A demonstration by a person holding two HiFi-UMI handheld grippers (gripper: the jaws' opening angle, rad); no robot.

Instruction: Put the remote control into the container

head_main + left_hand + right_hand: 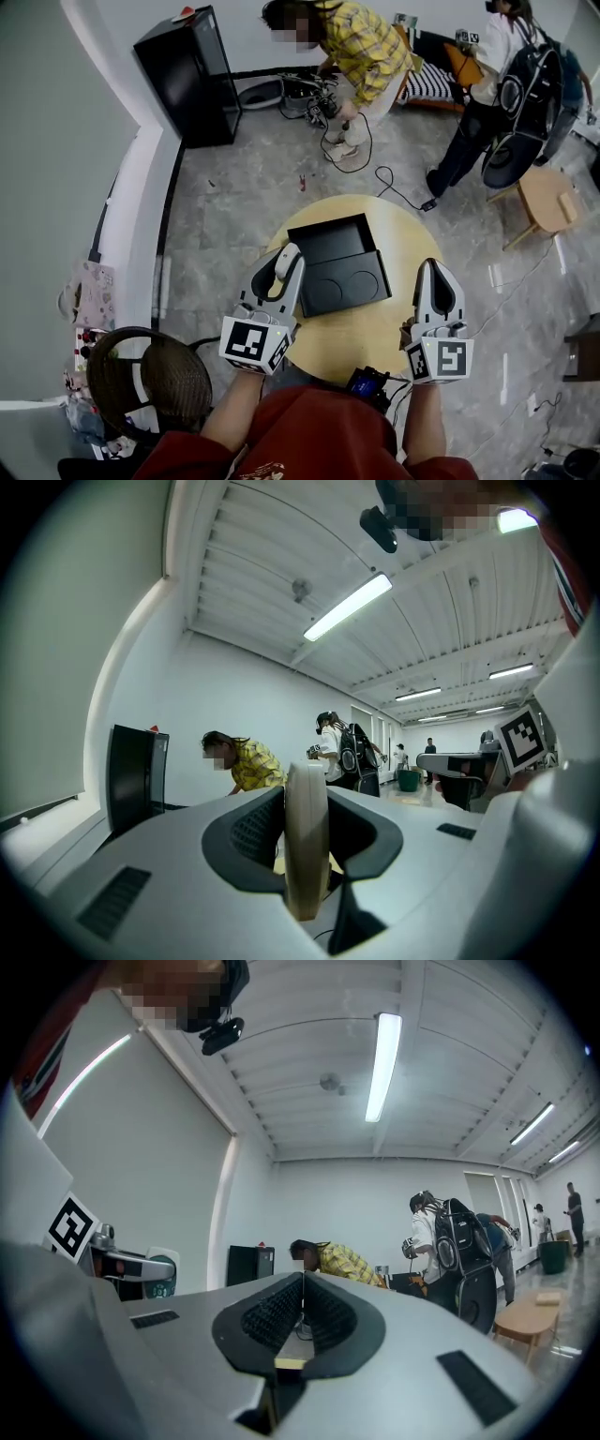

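A black container (349, 281) lies open in the middle of the round wooden table (356, 342); its tray has two round hollows, and a flat black part (328, 239) lies behind it. My left gripper (281, 272) hovers at the container's left edge, shut on a slim white remote control (288, 253). In the left gripper view the remote (306, 841) stands edge-on, clamped between the dark pads (253, 832). My right gripper (435, 274) is over the table's right rim, to the right of the container. Its jaws are shut and hold nothing (302, 1312).
A small black device (367, 382) sits at the table's near edge. A dark wicker chair (150, 375) stands at the lower left and a wooden stool (548, 199) at the right. Behind are a black cabinet (187, 75), floor cables (394, 187) and two people.
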